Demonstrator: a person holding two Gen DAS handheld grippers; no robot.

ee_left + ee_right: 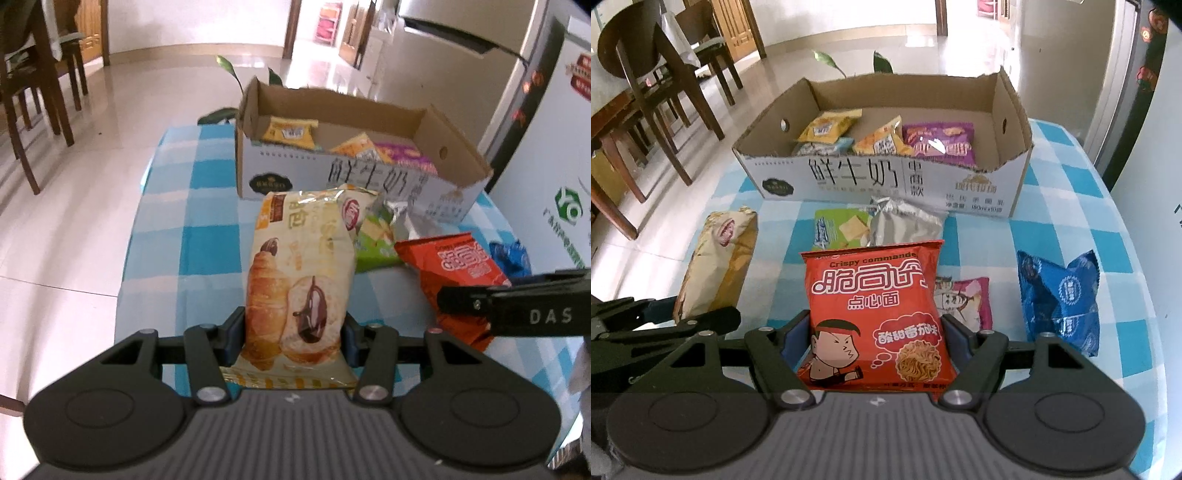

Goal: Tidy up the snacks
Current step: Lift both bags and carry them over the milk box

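My left gripper (pixel 293 338) is shut on a cream croissant bread pack (pixel 299 273), held over the checked table; the pack also shows in the right wrist view (pixel 716 258). My right gripper (pixel 875 339) is shut on a red crispy noodle pack (pixel 877 317), which also shows in the left wrist view (pixel 458 269). The open cardboard box (pixel 886 177) stands at the far side of the table and holds yellow, orange and purple snack packs (pixel 938 142). In the left wrist view the box (pixel 332 173) is ahead and to the right.
On the blue-and-white checked tablecloth (pixel 1071 206) lie a green cracker pack (pixel 842 229), a silver pack (pixel 905 221), a pink pack (pixel 964 299) and a blue pack (pixel 1060 299). Wooden chairs (pixel 653 81) stand at the left. A fridge (pixel 554 129) stands at the right.
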